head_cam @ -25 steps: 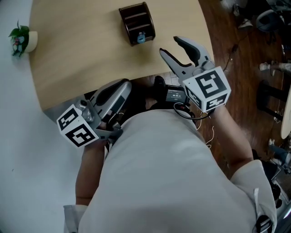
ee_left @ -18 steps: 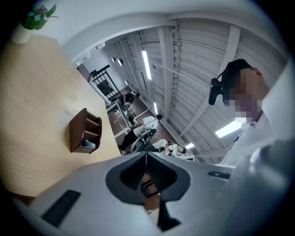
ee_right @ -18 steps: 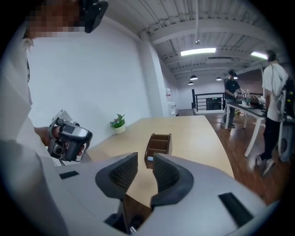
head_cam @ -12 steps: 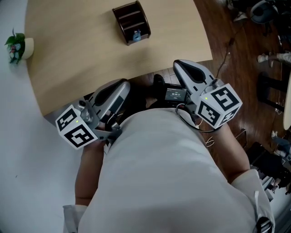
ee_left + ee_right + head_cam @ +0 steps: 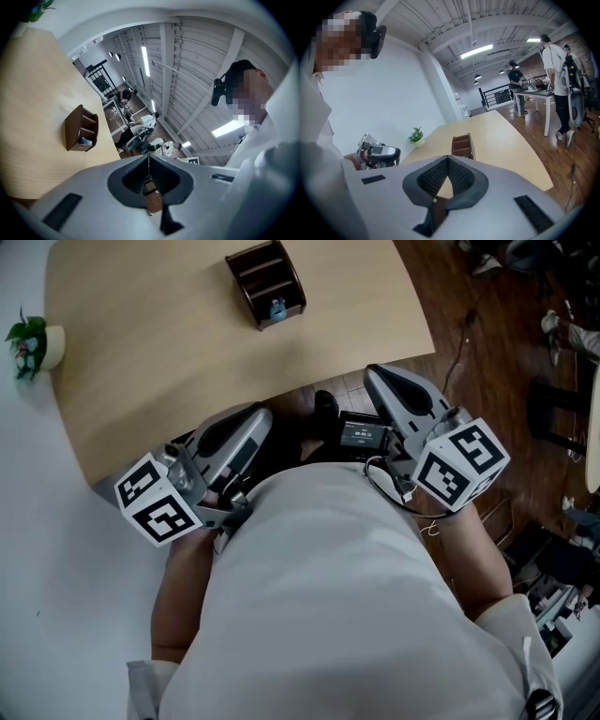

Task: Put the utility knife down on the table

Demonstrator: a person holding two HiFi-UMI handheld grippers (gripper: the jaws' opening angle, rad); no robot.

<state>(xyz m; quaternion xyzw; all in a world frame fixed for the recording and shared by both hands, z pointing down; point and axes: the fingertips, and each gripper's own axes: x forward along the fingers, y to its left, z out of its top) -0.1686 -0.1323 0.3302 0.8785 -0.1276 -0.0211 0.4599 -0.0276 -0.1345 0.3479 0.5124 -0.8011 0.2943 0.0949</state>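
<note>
No utility knife shows clearly in any view. A small blue item lies in the brown desk organizer (image 5: pixel 265 282) (image 5: pixel 82 129) (image 5: pixel 461 146) at the far side of the light wooden table (image 5: pixel 169 362). My left gripper (image 5: pixel 253 415) (image 5: pixel 148 157) is shut and empty, held by the table's near edge close to the person's body. Off the table's right corner, over the floor, my right gripper (image 5: pixel 377 376) (image 5: pixel 448 158) is also shut with nothing between its jaws. It points toward the organizer.
A small potted plant (image 5: pixel 28 338) (image 5: pixel 416 136) stands at the table's left edge. A black device with a lit screen (image 5: pixel 361 434) sits between the grippers at the person's waist. Wooden floor with cables and chair bases lies to the right. People stand at distant tables.
The right gripper's jaws, open a second ago, have shut on nothing. It has rolled and drawn back to the right off the table's corner. The left gripper has stayed put.
</note>
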